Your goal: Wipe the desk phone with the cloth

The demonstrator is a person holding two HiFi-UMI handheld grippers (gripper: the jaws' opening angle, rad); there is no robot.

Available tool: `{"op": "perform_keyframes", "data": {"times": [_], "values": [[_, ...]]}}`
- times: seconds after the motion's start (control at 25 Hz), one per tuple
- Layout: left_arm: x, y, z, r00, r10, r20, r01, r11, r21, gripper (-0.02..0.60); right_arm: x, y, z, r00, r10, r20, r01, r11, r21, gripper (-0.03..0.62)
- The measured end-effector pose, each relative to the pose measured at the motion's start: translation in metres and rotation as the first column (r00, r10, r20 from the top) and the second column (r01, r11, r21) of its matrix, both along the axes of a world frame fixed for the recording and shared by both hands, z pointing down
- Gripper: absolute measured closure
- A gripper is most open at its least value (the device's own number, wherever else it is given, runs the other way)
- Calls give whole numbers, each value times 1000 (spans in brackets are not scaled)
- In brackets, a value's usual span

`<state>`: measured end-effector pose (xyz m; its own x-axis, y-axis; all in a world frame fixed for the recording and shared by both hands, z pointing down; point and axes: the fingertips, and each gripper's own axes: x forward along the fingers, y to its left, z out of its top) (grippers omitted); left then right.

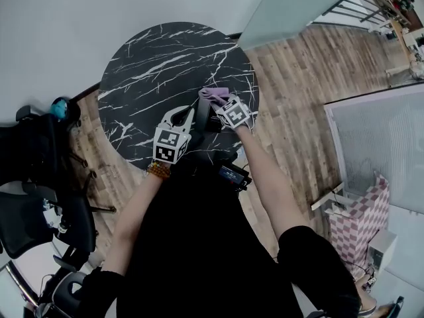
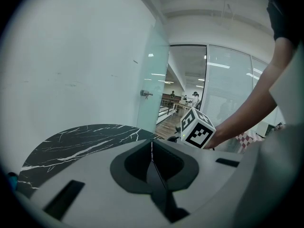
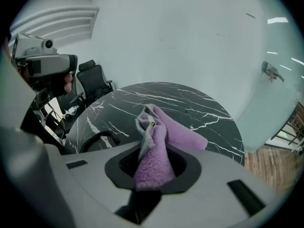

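A purple cloth hangs from my right gripper, which is shut on it above the round black marble table. In the right gripper view the cloth spills out of the jaws over the table. My left gripper sits just left of it with its jaws pressed together and nothing visible between them. A dark desk phone with a small screen lies at the table's near edge, partly under my body. Its coiled cord curls on the tabletop. A black long shape stands between the grippers; I cannot identify it.
Black office chairs crowd the left side. A frosted glass door stands beyond the table, with wooden floor to the right. A pink checkered box is at the lower right. A white wall curves behind the table.
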<state>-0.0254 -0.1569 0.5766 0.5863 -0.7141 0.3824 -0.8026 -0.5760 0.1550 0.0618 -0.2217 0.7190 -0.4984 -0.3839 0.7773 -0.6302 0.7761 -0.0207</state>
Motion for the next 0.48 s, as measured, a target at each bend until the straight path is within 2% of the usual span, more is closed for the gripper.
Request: {"op": "perform_keyframes", "data": {"times": [0.24,0.48], "values": [[1,0,1,1000,5,2,-5,1000,0,561,-1,4,2,999,27,21,-27,1000,-3,516],[-2,0,1,1000,2,2,-2,1000,-2,561,-4,10,5,1000,-6,3,6,1000,6,516]]}}
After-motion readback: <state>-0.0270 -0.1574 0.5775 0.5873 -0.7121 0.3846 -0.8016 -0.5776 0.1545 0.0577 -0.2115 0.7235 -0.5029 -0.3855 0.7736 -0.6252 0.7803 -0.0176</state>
